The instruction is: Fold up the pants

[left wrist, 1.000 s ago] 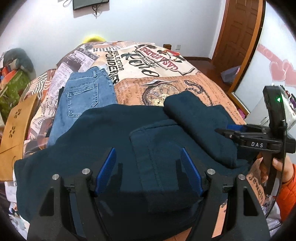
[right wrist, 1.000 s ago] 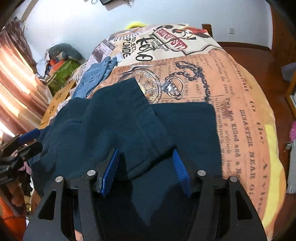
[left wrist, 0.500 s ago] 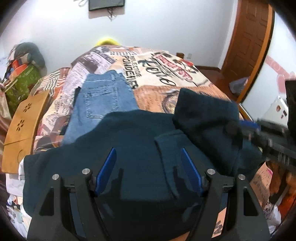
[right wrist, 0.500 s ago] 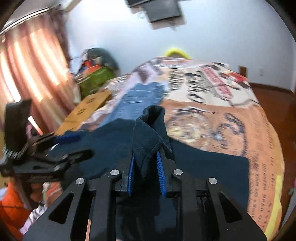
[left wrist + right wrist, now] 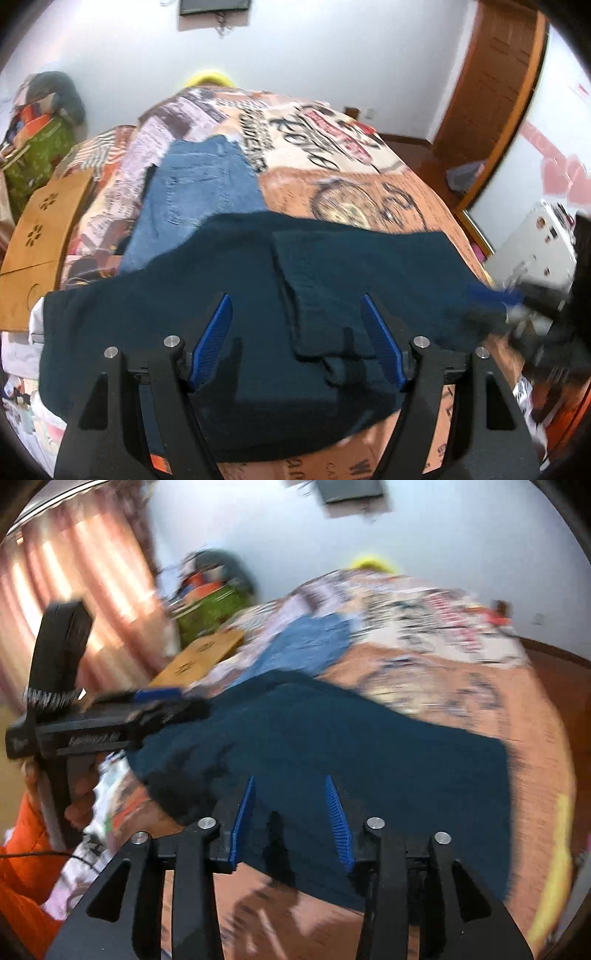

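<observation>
left gripper [image 5: 295, 339] nearest in the left wrist view: blue pads spread wide, nothing between them, held level just above the near part of the dark teal pants [image 5: 258, 295]. the pants lie spread flat across the near end of the bed [image 5: 369, 177], near edge draped over the bed's edge below the fingers, a darker folded panel right of centre. right gripper [image 5: 291, 819] in its own view: pads parted to a medium gap, nothing gripped, poised over the near edge of the pants [image 5: 369, 749], which run from the fingers away to the left and far side. the left gripper appears from the side at left in the right wrist view [image 5: 170, 701], tips over the pants' left end; a bare hand [image 5: 79, 805] with an orange sleeve below it grips its handle. frames are motion-blurred, so cloth contact cannot be judged. farther back, light blue jeans [image 5: 199, 195] lie flat on the printed bedspread, their near end tucked under the pants' far edge. a tan cardboard piece [image 5: 37, 229] lies at the left of the bed; a green bag [image 5: 33, 158] stuffed with bundled items, contents unclear, stands by the far left wall.
</observation>
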`<state>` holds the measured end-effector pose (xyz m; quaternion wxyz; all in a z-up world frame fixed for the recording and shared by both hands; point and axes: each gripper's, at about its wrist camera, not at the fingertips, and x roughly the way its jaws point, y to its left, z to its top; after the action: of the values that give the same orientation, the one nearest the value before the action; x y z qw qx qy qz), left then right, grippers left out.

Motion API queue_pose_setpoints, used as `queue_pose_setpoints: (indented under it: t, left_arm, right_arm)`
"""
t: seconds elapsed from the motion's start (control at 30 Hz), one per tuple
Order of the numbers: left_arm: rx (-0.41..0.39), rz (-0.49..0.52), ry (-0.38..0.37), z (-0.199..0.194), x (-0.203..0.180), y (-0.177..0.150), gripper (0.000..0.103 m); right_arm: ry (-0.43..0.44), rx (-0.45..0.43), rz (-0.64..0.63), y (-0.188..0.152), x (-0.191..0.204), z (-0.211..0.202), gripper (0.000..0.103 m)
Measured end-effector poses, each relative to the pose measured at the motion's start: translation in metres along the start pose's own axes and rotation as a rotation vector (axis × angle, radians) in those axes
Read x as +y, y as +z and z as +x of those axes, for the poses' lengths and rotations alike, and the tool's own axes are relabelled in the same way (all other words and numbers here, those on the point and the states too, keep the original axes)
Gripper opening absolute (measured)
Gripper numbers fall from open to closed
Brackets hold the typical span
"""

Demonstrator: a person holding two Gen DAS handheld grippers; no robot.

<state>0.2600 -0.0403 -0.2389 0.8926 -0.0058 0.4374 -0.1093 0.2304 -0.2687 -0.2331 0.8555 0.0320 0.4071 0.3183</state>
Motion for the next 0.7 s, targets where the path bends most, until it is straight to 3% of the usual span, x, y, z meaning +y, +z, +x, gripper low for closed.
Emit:
queue_pose_setpoints:
  t: [0.17,0.27,0.33,0.5,0.7]
  left_arm:
    - [0.058,-0.01,0.026,0.024,-0.011,-0.012,0.072]
    - [0.099,-0.06,0.019,0.039,-0.009,-0.014,0.06]
    - [0.119,-0.071,0.014,0.046,-0.01,-0.014,0.045]
    - [0.106,-0.019,0.068,0.046,-0.024,-0.017,0.039]
    - [0.076,0.011,0.097,0.034,-0.026,-0.014,0.03]
  right_arm:
    - [-0.212,-0.032,0.078,-0.024,-0.048,-0.047,0.048]
    - [-0.275,-0.007,0.148,-0.044,-0.071,-0.059,0.048]
    - [-0.287,0.015,0.199,-0.058,-0.082,-0.06,0.048]
    - [-0.275,0.057,0.214,-0.075,-0.082,-0.045,0.048]
    - [-0.259,0.009,0.244,-0.078,-0.09,-0.035,0.048]
